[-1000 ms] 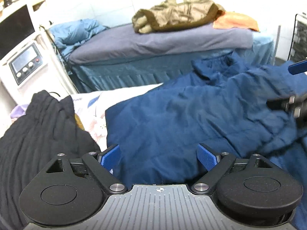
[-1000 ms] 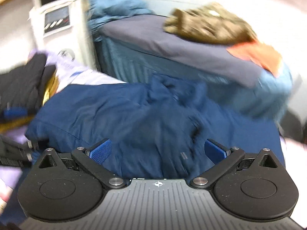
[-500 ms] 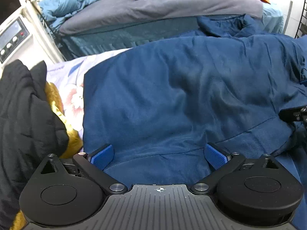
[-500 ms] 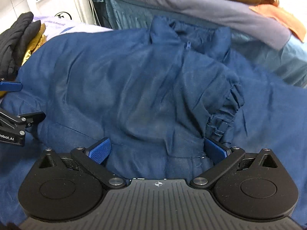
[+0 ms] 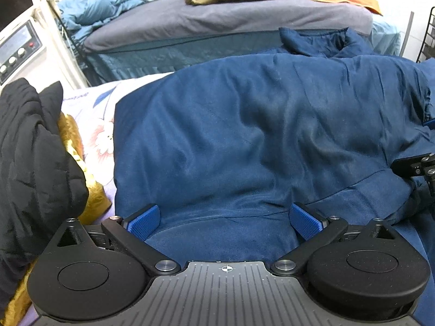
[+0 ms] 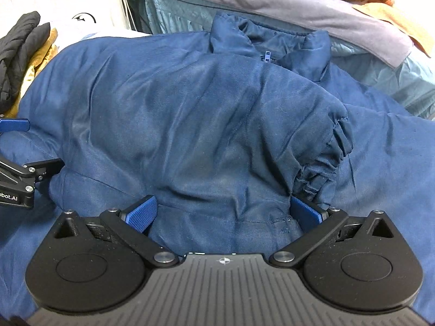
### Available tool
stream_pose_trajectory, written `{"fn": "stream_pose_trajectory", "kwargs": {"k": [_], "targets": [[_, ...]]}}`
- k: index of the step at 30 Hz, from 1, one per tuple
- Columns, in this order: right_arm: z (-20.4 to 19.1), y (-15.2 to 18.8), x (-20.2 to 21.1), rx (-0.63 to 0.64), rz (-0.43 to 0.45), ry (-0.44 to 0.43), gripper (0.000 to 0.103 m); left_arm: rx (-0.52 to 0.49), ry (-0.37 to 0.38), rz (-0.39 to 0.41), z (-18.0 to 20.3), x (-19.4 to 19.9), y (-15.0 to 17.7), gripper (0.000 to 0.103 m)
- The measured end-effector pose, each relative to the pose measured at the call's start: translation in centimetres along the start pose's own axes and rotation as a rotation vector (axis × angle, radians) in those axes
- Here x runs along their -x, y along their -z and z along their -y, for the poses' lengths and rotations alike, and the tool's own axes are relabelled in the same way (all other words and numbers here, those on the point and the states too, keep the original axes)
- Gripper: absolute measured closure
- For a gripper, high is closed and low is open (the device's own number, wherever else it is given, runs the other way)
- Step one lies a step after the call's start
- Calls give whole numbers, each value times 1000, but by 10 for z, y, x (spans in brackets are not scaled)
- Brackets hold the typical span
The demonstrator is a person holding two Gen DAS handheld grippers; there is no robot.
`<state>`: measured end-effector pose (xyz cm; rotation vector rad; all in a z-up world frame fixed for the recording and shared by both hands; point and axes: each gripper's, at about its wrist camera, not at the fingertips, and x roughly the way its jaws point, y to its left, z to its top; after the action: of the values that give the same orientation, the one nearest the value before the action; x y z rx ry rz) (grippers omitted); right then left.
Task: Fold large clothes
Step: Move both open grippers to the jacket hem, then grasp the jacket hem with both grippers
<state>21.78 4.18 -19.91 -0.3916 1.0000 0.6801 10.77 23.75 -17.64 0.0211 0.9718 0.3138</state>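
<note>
Both jaws gaping wide, holding nothing. Left gripper (image 5: 224,221) and right gripper (image 6: 224,216) hovering over near hem of navy jacket (image 6: 204,114), spread on bed ahead. Probably lining up hem grab; next needing pinch, then fold toward collar (image 6: 269,43).

Little can be read here. In the right wrist view, the black body of the left gripper (image 6: 16,187) at the near left edge carries white lettering cut off by the frame; the visible part reads "bot.AI". In the left wrist view, the floral bedsheet (image 5: 89,100) on the left shows a short line of pale blue print at its far edge, too small and turned to make out. The white machine (image 5: 16,51) at far left has a display and buttons, but no legible characters.
</note>
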Motion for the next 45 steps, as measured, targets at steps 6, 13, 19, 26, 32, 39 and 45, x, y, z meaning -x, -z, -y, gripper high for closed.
{"fn": "stream_pose_trajectory", "kwargs": {"k": [6,13,19,26,32,39,45], "targets": [[-10,1,34,-35,41,45,1,15,-10,38,-3,29,5,0],[17,64,113,-203,144,29,1,57,102,-7,-10,97,54,0],[57,165,175,-391,104,159,1,173,159,-150,-18,137,125,0],[90,256,227,-595,38,251,1,219,179,-252,-17,160,174,0],[107,294,252,-646,31,217,2,256,274,-319,-22,167,193,0],[130,322,255,-720,5,30,18,243,335,-343,-21,175,206,0],[129,330,233,-717,-81,-71,22,245,351,-354,-15,174,209,0]]}}
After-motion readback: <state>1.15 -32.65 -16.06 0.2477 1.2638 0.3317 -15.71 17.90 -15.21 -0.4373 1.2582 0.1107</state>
